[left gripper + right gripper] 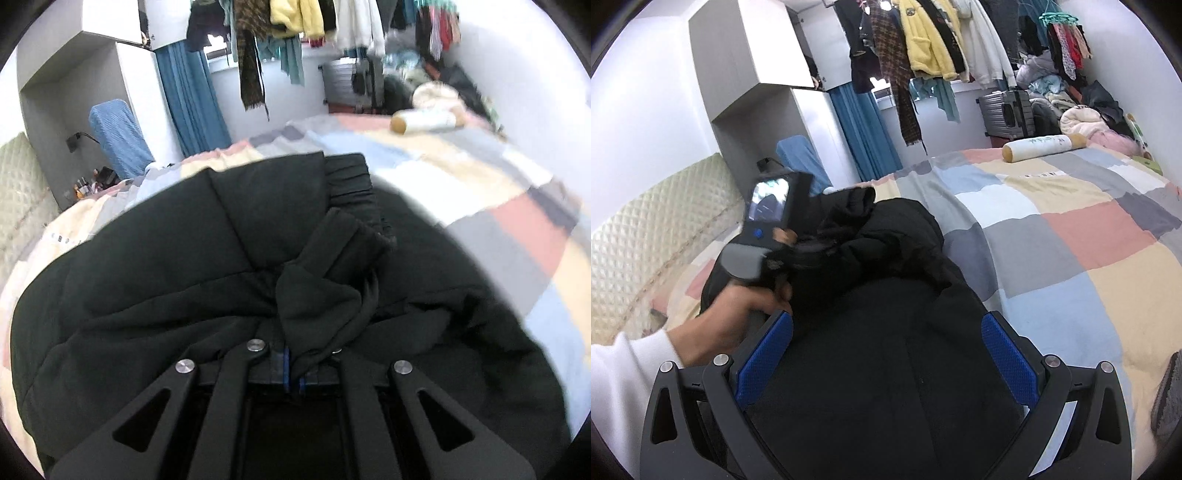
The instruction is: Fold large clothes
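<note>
Pinching a bunched fold of black fabric, the left claw [293, 369] has its blue pads drawn almost together, with the cloth rising out of the narrow gap toward twelve o'clock. The right claw [886, 354] stands wide open, its blue pads [1004, 354] at roughly three and nine o'clock, with nothing between them but the dark cloth lying below; it grips nothing.

To do this step well, I would judge that the left claw should carry its pinched piece across the body of the garment in one smooth sweep, keeping the cloth taut enough not to drag the layers beneath, while the right claw comes down to pin the main panel so it does not slide on the bed.

Seen from the left wrist, the black jacket [166, 277] is a thick, padded thing with quilted seams and an elastic cuff [351, 181] at about one o'clock. It looks bulky and springy, likely to puff open again unless pressed flat. It lies heaped, partly gathered, on the patchwork bedspread [1089, 240], near the bed's head end by the quilted headboard [646, 229]. A bolster pillow [1045, 146] lies well apart at the far end.
</note>
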Motion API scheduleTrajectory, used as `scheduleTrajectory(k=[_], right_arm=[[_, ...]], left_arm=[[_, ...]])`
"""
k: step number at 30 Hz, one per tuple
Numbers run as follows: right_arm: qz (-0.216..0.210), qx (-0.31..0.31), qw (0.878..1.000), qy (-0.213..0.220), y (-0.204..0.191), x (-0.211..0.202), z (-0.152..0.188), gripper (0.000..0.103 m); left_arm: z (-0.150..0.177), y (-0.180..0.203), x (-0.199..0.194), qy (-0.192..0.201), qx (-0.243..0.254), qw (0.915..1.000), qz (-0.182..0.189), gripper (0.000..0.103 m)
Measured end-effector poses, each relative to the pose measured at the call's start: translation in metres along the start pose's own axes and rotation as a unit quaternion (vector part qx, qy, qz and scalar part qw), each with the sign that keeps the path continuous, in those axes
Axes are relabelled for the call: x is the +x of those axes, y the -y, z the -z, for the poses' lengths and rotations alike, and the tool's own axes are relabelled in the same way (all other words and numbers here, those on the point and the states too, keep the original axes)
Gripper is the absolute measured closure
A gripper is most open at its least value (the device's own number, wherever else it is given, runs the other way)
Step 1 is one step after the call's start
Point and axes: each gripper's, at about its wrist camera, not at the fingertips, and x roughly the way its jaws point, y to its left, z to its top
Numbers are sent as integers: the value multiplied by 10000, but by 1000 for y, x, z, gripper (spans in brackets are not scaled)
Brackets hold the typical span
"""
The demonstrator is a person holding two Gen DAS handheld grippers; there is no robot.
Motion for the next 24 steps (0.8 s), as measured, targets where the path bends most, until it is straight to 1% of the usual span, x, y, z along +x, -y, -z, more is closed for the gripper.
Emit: scheduleTrajectory(k=[2,3,4,5,6,7,8,9,11,12,14,16,19,22,24], right_arm=[[3,-37,10000,20,-3,0,0,0],[-15,-60,10000,27,-5,-1,1,0],[-42,-85,9999,39,-7,-2,1,0],[-51,-116,9999,47,-9,-3,1,0],[-55,-147,9999,55,-11,-4,2,0],[-54,-175,9998,61,-13,-4,2,0],[-50,-205,9998,60,-15,-5,2,0],[-62,-247,9997,51,-18,-6,3,0],[-78,-315,9995,54,-23,-7,2,0],[-92,-342,9994,63,-24,-6,2,0],[-143,-414,9990,39,-30,-6,2,0],[-238,-421,9988,-21,-34,-4,2,0],[-345,-504,9981,-55,-42,-2,0,0],[-370,-572,9977,-57,-50,2,-3,0],[-408,-580,9974,-84,-53,5,-5,0]], left_arm=[[-1,-6,-14,31,-208,9997,97,90],[-1,-11,-25,27,-360,9992,194,79],[-1,-13,-31,44,-392,9989,249,58],[1,-15,-40,86,-365,9989,267,44],[4,-15,-53,194,-280,9992,218,14],[7,-17,-62,299,-221,9991,183,0],[11,-19,-78,482,-166,9986,164,0],[14,-25,-89,568,-197,9980,175,0],[20,-42,-106,642,-385,9970,215,0],[24,-52,-114,693,-484,9963,174,0],[31,-72,-126,750,-623,9952,-62,0],[45,-98,-143,799,-884,9926,-247,0],[68,-134,-156,839,-1239,9876,-479,0],[97,-165,-160,735,-1499,9830,-759,0],[115,-177,-161,684,-1582,9807,-927,0]])
